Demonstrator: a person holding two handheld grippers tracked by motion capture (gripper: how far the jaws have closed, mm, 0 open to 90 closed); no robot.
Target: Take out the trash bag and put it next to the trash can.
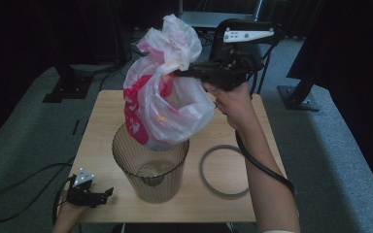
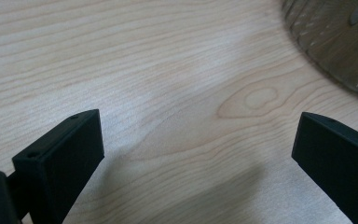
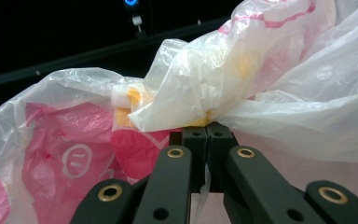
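Observation:
A white and pink plastic bag point(image 1: 162, 92) hangs in the air over a clear ribbed bin point(image 1: 150, 167) in the middle of the table, its bottom just inside the bin's rim. My right gripper point(image 1: 182, 73) is shut on the bag's bunched top edge, held high by the hand on the right. In the right gripper view the jaws meet on the crumpled film of the bag point(image 3: 191, 93), and my right gripper point(image 3: 207, 133) pinches it. My left gripper point(image 1: 108, 193) rests low at the table's front left corner, open. In the left gripper view my left gripper point(image 2: 198, 154) frames bare wood.
A grey ring point(image 1: 223, 171) lies flat on the wooden table point(image 1: 102, 121), right of the bin. The bin's ribbed wall point(image 2: 335, 46) shows at the top right of the left gripper view. Black stands and cables surround the table on grey carpet.

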